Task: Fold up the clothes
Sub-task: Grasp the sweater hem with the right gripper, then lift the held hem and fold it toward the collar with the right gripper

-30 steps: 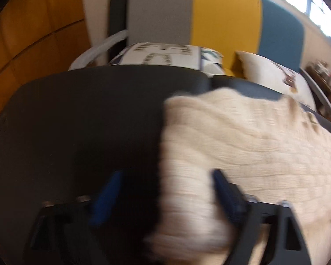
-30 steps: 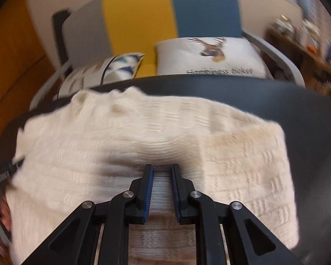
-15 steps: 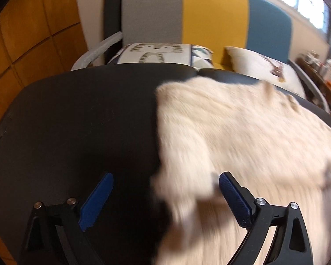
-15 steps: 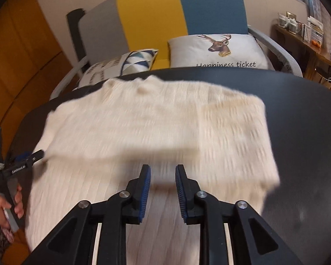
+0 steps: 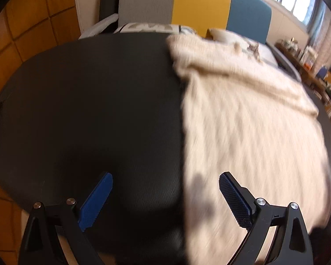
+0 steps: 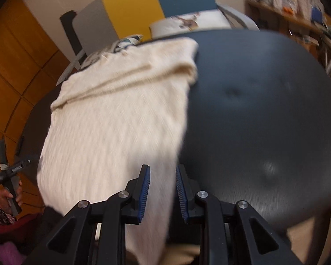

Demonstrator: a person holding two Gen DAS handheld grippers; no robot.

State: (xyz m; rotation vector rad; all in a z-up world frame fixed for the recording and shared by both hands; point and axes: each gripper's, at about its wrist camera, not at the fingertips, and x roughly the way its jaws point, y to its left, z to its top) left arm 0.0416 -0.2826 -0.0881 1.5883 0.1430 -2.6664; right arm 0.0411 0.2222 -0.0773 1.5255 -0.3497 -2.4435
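Left wrist view shows my left gripper with its fingers spread wide and nothing between them, one over the bare black worktop, the other over the sweater. It is a cream, chunky ribbed knit lying flat on the worktop, its far part doubled over in a thick fold near the cushions, its near end hanging over the edge toward me. My right gripper has its fingers narrow, a small gap between the blue pads, empty, above the sweater's right border. I judge the knit soft, limp and fairly light, stretchy rather than slippery, so it should sag wherever it is lifted; I would pinch it at the near hem corners, through both layers, one corner per gripper
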